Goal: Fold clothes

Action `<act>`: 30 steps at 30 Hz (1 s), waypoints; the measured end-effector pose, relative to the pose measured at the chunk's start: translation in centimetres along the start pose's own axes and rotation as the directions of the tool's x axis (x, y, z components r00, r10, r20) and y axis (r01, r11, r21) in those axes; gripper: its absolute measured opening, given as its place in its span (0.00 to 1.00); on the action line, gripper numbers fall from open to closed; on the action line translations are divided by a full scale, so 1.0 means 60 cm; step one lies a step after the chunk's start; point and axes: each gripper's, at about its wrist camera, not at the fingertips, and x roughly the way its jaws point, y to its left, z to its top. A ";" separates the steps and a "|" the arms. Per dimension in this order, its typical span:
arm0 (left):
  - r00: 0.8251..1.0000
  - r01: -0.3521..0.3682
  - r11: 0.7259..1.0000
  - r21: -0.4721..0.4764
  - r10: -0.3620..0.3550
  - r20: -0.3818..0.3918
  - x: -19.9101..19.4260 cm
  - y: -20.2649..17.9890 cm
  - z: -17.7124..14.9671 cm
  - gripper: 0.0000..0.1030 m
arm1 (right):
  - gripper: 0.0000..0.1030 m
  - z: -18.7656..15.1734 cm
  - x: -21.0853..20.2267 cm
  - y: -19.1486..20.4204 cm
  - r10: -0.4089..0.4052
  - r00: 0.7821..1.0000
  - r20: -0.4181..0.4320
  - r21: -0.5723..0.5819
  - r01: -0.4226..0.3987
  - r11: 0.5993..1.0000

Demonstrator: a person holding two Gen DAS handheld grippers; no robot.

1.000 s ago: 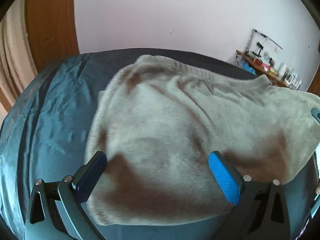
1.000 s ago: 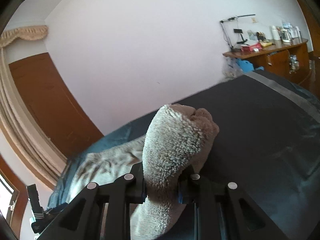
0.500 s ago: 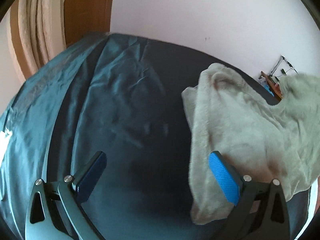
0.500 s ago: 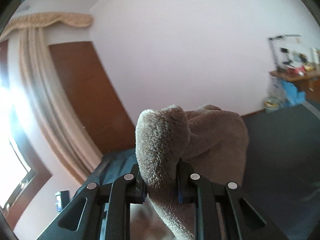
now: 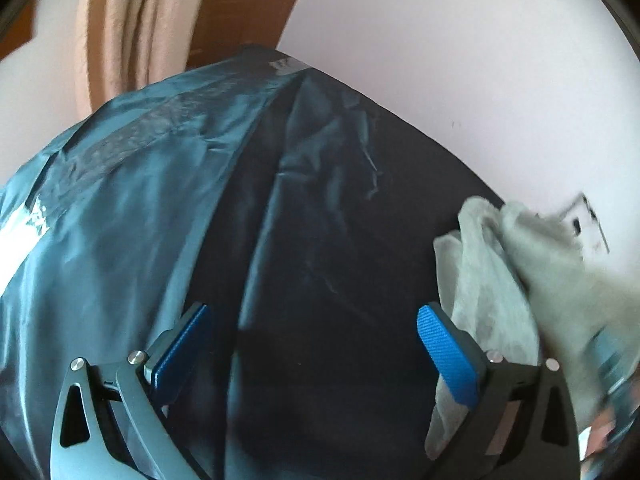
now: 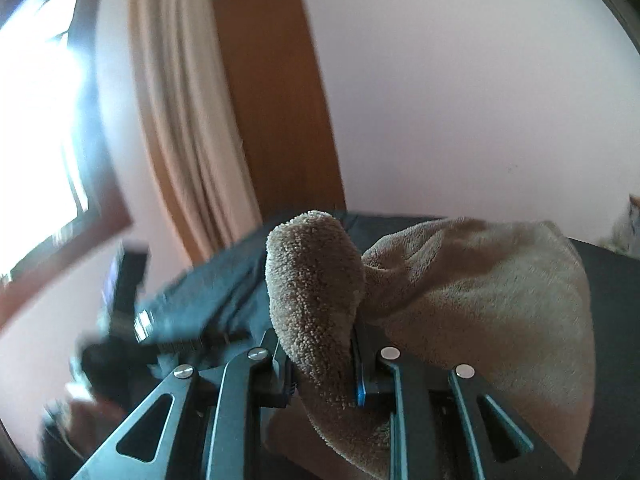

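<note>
- Left wrist view: the left tongs (image 5: 316, 348) are standing spread wide, with nothing between the blue pads (image 5: 448, 356), and are hovering over the bed (image 5: 320, 240).
- The bed is wearing a dark sheet, with a shinier teal cover (image 5: 120, 216) lying rumpled along its far left part.
- The fleece garment (image 5: 520, 280), a grey-beige plush piece, is hanging bunched at the bed's right side, just beyond the right-hand pad; whether it is touching that pad cannot be told, since the cloth is blurred.
- Behind the bed, a cream curtain (image 5: 132, 28) is hanging beside a brown wooden panel (image 5: 248, 4) and a pale wall.
- Right wrist view: the right tongs (image 6: 322, 364) are pressing together on a fold of the fleece garment (image 6: 316, 280), which is bulging up between the fingers and draping off to the right above the bed (image 6: 616, 280).
- Left of the bed, a curtain (image 6: 180, 100) and a bright window (image 6: 36, 120) are showing, blurred.
</note>
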 end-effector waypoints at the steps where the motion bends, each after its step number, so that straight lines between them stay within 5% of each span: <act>1: 1.000 0.009 1.000 -0.003 -0.009 -0.005 0.002 0.000 -0.001 0.99 | 0.22 -0.009 0.009 0.007 -0.005 1.000 -0.020 -0.030 0.004 1.000; 17: 0.997 0.066 0.998 0.020 -0.066 -0.043 0.014 -0.017 -0.006 0.99 | 0.23 -0.085 0.092 0.076 -0.109 0.988 -0.111 -0.388 0.058 0.920; 19: 0.998 0.058 0.998 0.030 -0.056 -0.038 0.014 -0.021 -0.008 0.99 | 0.32 -0.081 0.098 0.072 -0.073 0.989 -0.127 -0.356 0.023 0.934; 21: 0.998 0.048 0.998 0.045 -0.046 -0.035 0.015 -0.025 -0.009 0.99 | 0.64 -0.080 0.099 0.067 -0.004 0.989 -0.151 -0.324 -0.045 0.945; 22: 0.998 0.046 0.998 0.051 -0.044 -0.035 0.017 -0.025 -0.009 0.99 | 0.70 -0.080 0.098 0.068 0.016 0.988 -0.157 -0.321 -0.066 0.945; 26: 0.999 0.044 0.996 0.072 -0.042 -0.029 0.023 -0.030 -0.009 0.99 | 0.73 -0.077 0.094 0.068 0.049 0.985 -0.163 -0.297 -0.096 0.950; 30: 0.999 0.047 0.997 0.066 -0.046 -0.017 0.026 -0.027 -0.007 0.99 | 0.73 -0.062 0.060 0.031 0.186 0.972 -0.144 -0.148 -0.207 0.967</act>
